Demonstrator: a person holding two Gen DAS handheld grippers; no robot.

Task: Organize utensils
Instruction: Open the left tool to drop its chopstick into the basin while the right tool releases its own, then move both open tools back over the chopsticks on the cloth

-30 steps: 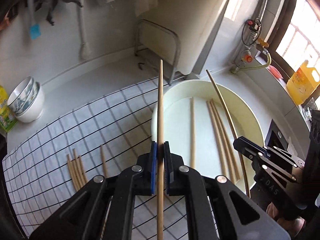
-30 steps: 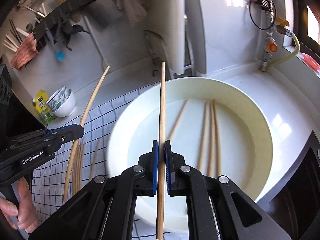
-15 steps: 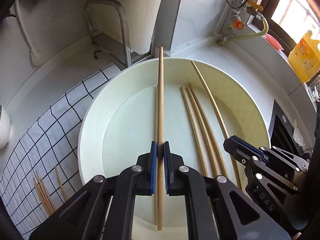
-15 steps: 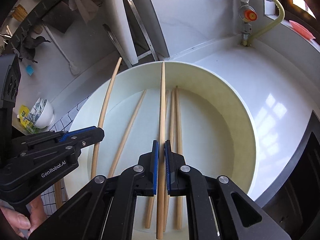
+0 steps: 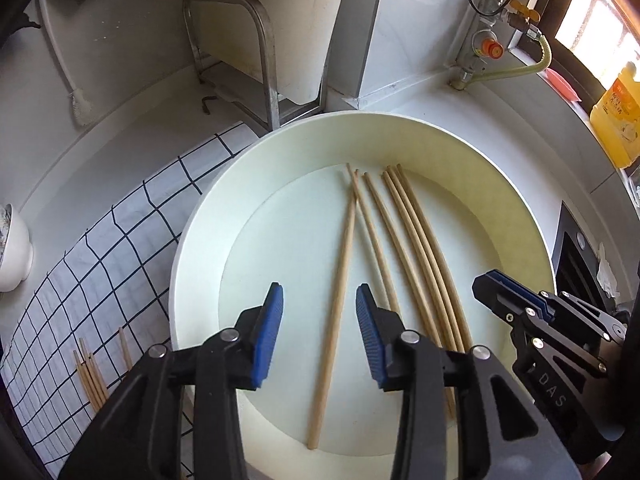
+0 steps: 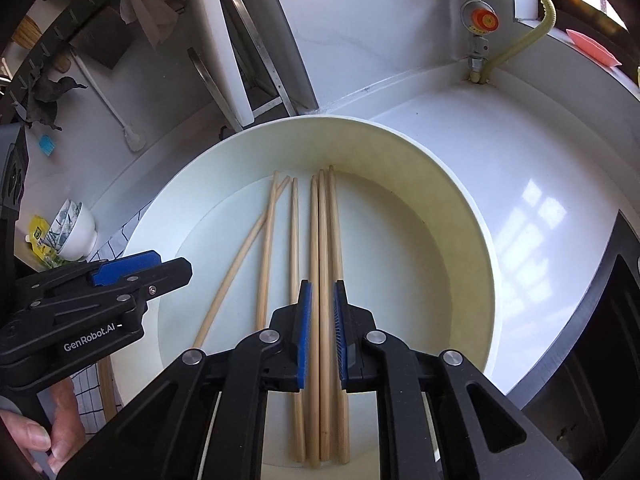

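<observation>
Wooden chopsticks [image 5: 404,240] lying loose in the white basin [image 5: 208,216], my left hand-held gripper [image 5: 319,330] opening above one, not touching it, my right hand-held gripper [image 6: 320,332] parting slightly, a chopstick between its pads, more chopsticks on the checked cloth [image 5: 120,240] beside the basin.

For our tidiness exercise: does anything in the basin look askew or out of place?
Yes. In the white basin, four chopsticks lie side by side, but the two leftmost cross near their far tips, one slanting out diagonally. A few more chopsticks lie on the checked cloth outside the basin.
</observation>
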